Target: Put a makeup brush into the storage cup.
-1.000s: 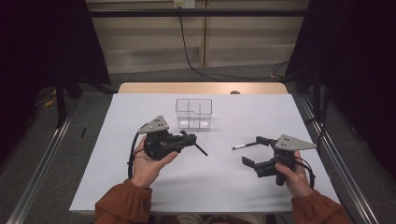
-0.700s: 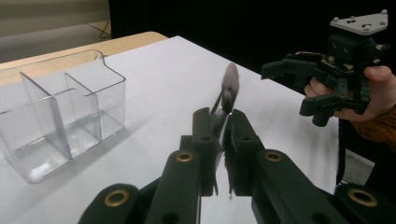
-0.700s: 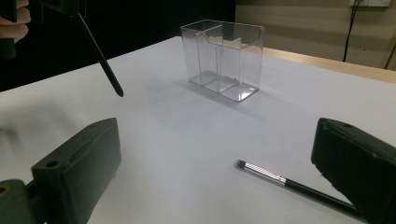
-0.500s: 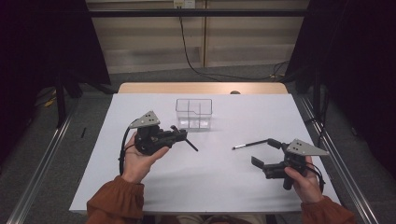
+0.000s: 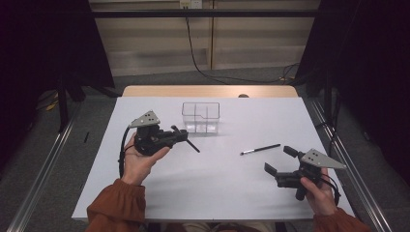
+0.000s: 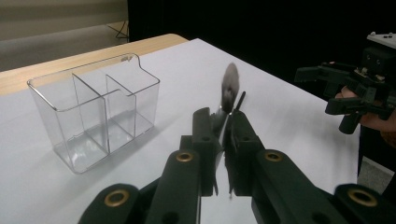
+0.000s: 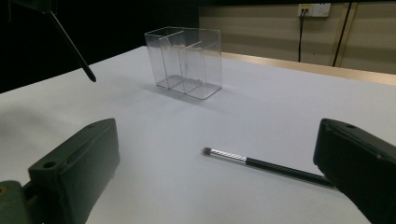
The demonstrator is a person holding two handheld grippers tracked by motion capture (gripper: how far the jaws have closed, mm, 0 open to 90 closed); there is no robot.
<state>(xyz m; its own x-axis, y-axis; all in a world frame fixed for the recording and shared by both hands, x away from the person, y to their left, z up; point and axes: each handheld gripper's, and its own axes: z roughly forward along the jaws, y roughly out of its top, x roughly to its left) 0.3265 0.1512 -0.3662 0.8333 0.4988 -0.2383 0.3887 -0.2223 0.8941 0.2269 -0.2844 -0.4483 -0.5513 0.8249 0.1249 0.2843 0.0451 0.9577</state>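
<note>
Brushes, organiser and two hand-held grippers

Left gripper, jaws clamped on a makeup brush; the left gripper view reveals its fluffy head, while the high view shows its dark handle slanting down-right. Clear divided organiser stands just behind. Second brush lies flat, left-right, near the right gripper, gaping wide, empty, palm beneath.

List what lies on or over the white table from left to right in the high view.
left gripper shut on a makeup brush → clear divided organizer → second brush lying on the table → right gripper, jaws open.
</note>
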